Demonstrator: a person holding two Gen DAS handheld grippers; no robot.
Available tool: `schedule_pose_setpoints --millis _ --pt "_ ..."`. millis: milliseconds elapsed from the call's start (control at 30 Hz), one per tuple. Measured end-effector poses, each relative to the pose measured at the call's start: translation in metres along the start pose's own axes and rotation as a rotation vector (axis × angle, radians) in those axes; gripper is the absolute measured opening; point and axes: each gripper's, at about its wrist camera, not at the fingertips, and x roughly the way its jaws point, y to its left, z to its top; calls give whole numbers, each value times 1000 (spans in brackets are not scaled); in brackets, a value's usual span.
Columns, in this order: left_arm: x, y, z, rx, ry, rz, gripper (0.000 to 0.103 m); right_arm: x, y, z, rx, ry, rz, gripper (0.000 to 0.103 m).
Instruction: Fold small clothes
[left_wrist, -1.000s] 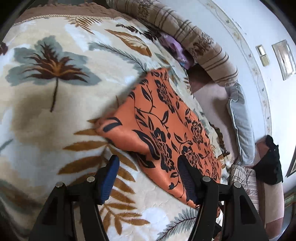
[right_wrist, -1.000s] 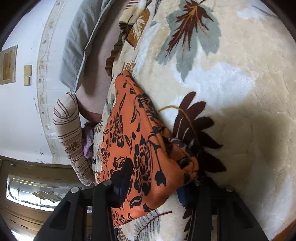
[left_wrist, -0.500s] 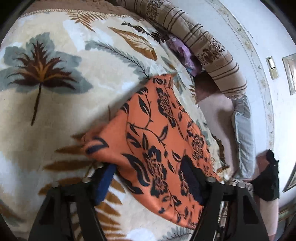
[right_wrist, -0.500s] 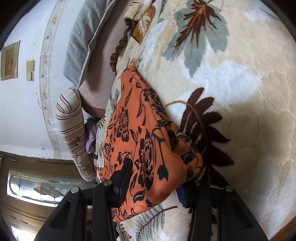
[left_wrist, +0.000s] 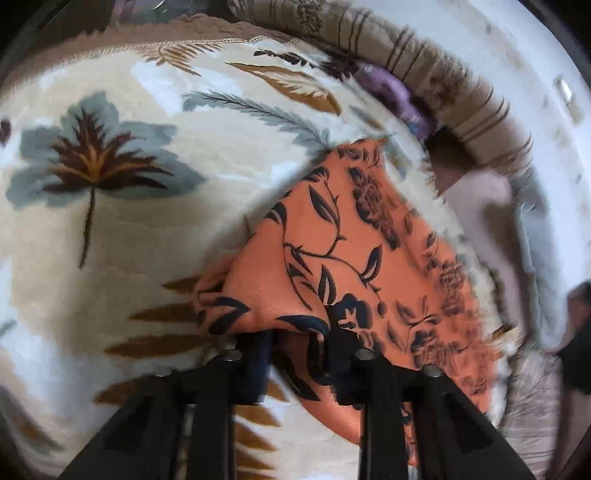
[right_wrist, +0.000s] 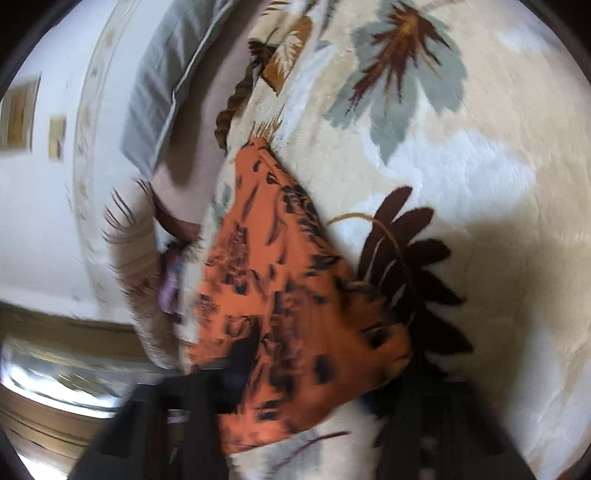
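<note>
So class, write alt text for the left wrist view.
The left gripper has closed its fingers on a bunched edge of an orange floral garment, which lies on a cream leaf-patterned blanket. A striped bolster lies behind.

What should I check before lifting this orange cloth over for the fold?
1. Left gripper closed on the orange floral cloth: ok, its near edge is bunched between the fingers.
2. Right gripper holding the cloth: cannot tell, the cloth covers the fingertips and the view is blurred.
3. Cloth spread flat beyond the grip: ok in the left wrist view.
4. Leaf-print blanket bare beside the cloth for laying the fold: ok.
5. Purple garment apart from the cloth: ok, it lies by the striped bolster.
</note>
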Motion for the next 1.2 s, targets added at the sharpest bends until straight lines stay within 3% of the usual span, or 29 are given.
schedule_pose_setpoints --millis 100,267,567,667,800,933,1033,1100,1200 --pt "-11 -8 -2 35 -22 29 16 -15 23 -3 -105 -65 35 20" --pt "-46 -19 -6 118 -70 3 14 -37 48 -15 -236 -138 34 19" --pt "-88 9 -29 174 -25 -38 14 -98 32 -50 -243 -162 68 18" --pt "-86 22 -47 236 7 -2 14 -121 18 -62 -247 -184 44 17" --pt "-76 42 -57 225 44 17 18 -123 -29 -61 -126 -115 -26 17" --pt "-102 43 -56 265 -28 55 18 -151 -28 -52 -147 -252 -83 17" --pt "-129 48 -48 264 -144 125 18 -164 -21 -50 -129 -329 -55 20" --pt "-145 40 -40 296 -226 133 19 -156 -8 -51 -173 -307 -30 20" --pt "-148 18 -40 364 -254 111 22 -127 15 -61 -241 -217 -16 20"
